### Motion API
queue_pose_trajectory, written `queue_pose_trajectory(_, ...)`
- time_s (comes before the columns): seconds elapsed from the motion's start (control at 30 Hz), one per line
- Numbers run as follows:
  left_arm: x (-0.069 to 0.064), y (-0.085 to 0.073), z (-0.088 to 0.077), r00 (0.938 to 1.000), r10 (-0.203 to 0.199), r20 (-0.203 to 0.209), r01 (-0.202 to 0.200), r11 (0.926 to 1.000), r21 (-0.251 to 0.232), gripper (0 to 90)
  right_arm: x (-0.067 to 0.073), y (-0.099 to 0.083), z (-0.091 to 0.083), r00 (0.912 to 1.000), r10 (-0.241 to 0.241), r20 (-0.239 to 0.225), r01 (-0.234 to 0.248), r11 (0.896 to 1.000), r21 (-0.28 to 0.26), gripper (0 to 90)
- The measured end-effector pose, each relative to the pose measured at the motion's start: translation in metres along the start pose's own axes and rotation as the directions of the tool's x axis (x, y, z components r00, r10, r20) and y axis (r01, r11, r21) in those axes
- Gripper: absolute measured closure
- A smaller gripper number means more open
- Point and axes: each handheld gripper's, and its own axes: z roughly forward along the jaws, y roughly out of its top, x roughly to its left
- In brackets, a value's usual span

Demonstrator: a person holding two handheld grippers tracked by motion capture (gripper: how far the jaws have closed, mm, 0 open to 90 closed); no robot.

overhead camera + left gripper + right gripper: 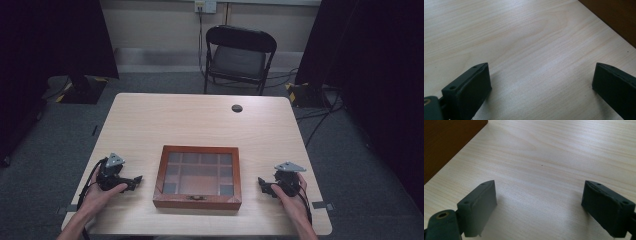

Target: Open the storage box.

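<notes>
A shallow brown wooden box (197, 176) with a glass-paned lid and a small front clasp lies shut near the table's front edge. My left gripper (136, 181) rests on the table to its left, jaws pointing at the box, held by a hand. In the left gripper view my left gripper (541, 82) stands open over bare wood, the box's side (614, 17) at the upper right. My right gripper (262, 184) sits to the box's right, jaws toward it. In the right gripper view my right gripper (539, 202) is open with nothing between the jaws, the box's side (446, 142) at the upper left.
The light wooden table (200, 125) has a round cable hole (237, 108) at the back. A black folding chair (239, 57) stands behind the table. Dark curtains hang at both sides, and cables lie on the grey floor to the right.
</notes>
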Motion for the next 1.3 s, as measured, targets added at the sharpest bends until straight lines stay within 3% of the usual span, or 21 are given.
queue_pose_trajectory(0.23, -0.001, 0.002, -0.004, 1.0, -0.005, 0.008, 0.005, 0.9999, 0.009, 9.9, 0.0, 0.0, 0.0, 1.0, 0.001, 0.001, -0.001, 1.0, 0.0, 11.4)
queue_pose_trajectory(0.33, 0.0, 0.004, -0.006, 0.9999, 0.011, 0.009, -0.012, 0.9997, 0.02, 18.5, 0.0, 0.0, 0.0, 1.0, 0.001, 0.001, -0.001, 1.0, 0.0, 11.4)
queue_pose_trajectory(0.47, 0.0, 0.009, -0.014, 0.9989, 0.005, 0.046, -0.005, 1.0, -0.001, 26.3, 0.0, 0.0, 0.0, 1.0, 0.002, 0.002, -0.002, 1.0, 0.001, 11.3)
queue_pose_trajectory(0.57, -0.003, 0.018, -0.025, 0.9968, 0.004, 0.079, -0.002, 0.9996, -0.03, 26.9, 0.0, 0.0, 0.0, 1.0, 0.003, 0.003, -0.003, 1.0, 0.001, 11.2)
queue_pose_trajectory(0.67, -0.003, 0.021, -0.03, 0.9941, 0.01, 0.108, -0.005, 0.9989, -0.046, 28.3, 0.0, 0.0, 0.0, 1.0, 0.003, 0.003, -0.003, 1.0, 0.001, 11.2)
queue_pose_trajectory(0.7, -0.005, 0.024, -0.034, 0.9922, -0.004, 0.125, 0.013, 0.9973, -0.072, 28.7, 0.0, 0.0, 0.0, 1.0, 0.003, 0.003, -0.003, 1.0, 0.001, 11.3)
queue_pose_trajectory(0.77, -0.006, 0.025, -0.036, 0.9893, -0.007, 0.145, 0.019, 0.9965, -0.082, 30.6, 0.0, 0.0, 0.0, 1.0, 0.003, 0.003, -0.003, 1.0, 0.001, 11.3)
queue_pose_trajectory(0.87, -0.008, 0.028, -0.041, 0.9877, -0.015, 0.155, 0.033, 0.993, -0.113, 33.8, 0.0, 0.0, 0.0, 1.0, 0.003, 0.003, -0.003, 1.0, 0.001, 11.3)
queue_pose_trajectory(0.9, -0.009, 0.031, -0.044, 0.9817, -0.031, 0.188, 0.057, 0.9891, -0.136, 33.9, 0.0, 0.0, 0.0, 1.0, 0.004, 0.003, -0.004, 1.0, 0.001, 11.3)
queue_pose_trajectory(1.1, -0.02, 0.039, -0.049, 0.9757, 0.004, 0.219, 0.033, 0.9861, -0.163, 34.4, 0.0, 0.0, 0.0, 1.0, 0.003, 0.003, -0.003, 1.0, 0.001, 11.3)
queue_pose_trajectory(1.23, -0.027, 0.047, -0.049, 0.9695, 0.0, 0.245, 0.044, 0.9836, -0.175, 34.0, 0.0, 0.0, 0.0, 1.0, 0.004, 0.003, -0.004, 1.0, 0.001, 11.3)
queue_pose_trajectory(1.3, -0.031, 0.051, -0.046, 0.9672, 0.007, 0.254, 0.036, 0.9859, -0.163, 33.9, 0.0, 0.0, 0.0, 1.0, 0.004, 0.003, -0.004, 1.0, 0.001, 11.2)
